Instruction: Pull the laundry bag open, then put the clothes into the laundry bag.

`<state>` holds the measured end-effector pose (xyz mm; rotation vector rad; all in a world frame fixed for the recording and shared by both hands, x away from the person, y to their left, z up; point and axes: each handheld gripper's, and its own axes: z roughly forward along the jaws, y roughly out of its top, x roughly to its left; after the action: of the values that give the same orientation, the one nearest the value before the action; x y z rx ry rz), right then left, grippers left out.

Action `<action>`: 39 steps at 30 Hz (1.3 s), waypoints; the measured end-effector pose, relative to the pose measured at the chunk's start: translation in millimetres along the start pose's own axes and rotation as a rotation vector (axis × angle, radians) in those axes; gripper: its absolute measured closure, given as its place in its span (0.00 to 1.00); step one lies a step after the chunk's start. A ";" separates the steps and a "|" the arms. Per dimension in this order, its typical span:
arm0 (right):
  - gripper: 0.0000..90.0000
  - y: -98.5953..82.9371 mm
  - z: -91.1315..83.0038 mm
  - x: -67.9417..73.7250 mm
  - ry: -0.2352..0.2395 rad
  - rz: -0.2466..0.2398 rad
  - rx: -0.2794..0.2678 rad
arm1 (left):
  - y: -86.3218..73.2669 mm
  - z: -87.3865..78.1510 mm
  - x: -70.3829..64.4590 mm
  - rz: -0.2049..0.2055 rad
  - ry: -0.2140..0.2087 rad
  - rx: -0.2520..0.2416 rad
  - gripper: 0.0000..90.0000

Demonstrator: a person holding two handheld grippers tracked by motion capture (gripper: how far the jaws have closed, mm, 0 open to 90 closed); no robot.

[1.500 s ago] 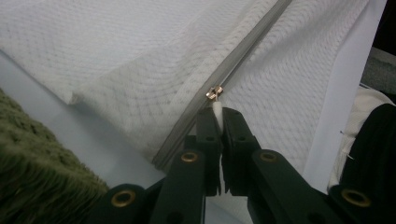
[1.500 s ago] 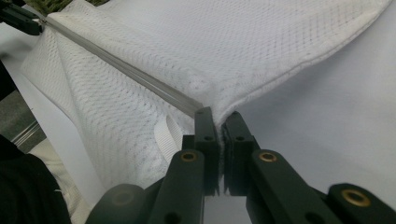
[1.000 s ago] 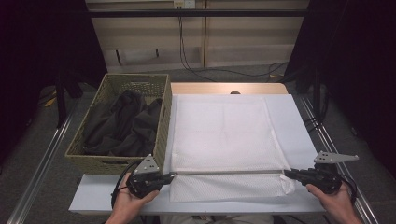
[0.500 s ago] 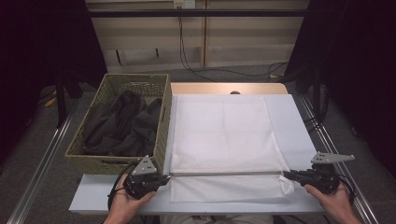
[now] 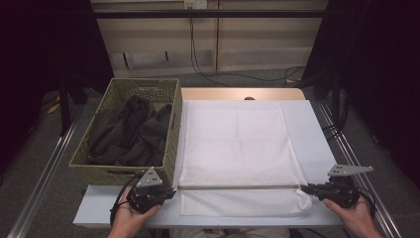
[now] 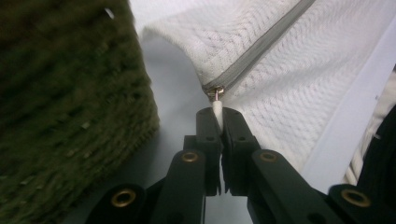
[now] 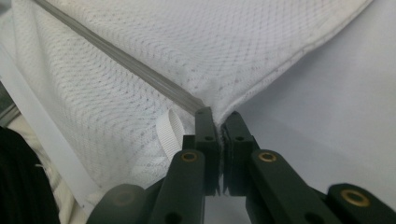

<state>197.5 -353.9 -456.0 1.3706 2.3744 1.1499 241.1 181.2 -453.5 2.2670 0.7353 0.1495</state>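
The left gripper [image 6: 218, 122] is pinching the zipper pull [image 6: 217, 108] at 9 o'clock while the right gripper [image 7: 218, 122] is clamping the mesh bag [image 5: 237, 148] corner at 3 o'clock, so next probably calls for dragging the pull toward 3 o'clock.

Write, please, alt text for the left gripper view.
The left tongs are shut on the white zipper pull at the end of a grey zipper on a white mesh bag. A green woven basket stands beside them.

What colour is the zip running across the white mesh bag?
Grey; the zip shows best in the left gripper view.
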 end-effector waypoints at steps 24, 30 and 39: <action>0.57 1.8 -0.2 -0.5 -0.052 0.009 -0.025 | -0.2 2.5 -1.9 -0.001 -0.063 -0.044 0.86; 0.51 3.3 -7.5 2.8 -0.040 0.014 -0.093 | 1.6 -0.6 -3.0 -0.017 -0.049 -0.089 0.65; 0.41 18.8 -7.7 16.5 -0.004 -0.026 -0.156 | 2.6 -2.3 -5.7 -0.012 -0.027 -0.121 0.31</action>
<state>196.9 -339.6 -434.0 1.2858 2.2401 1.2934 236.9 177.9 -449.4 2.1458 0.7065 0.1538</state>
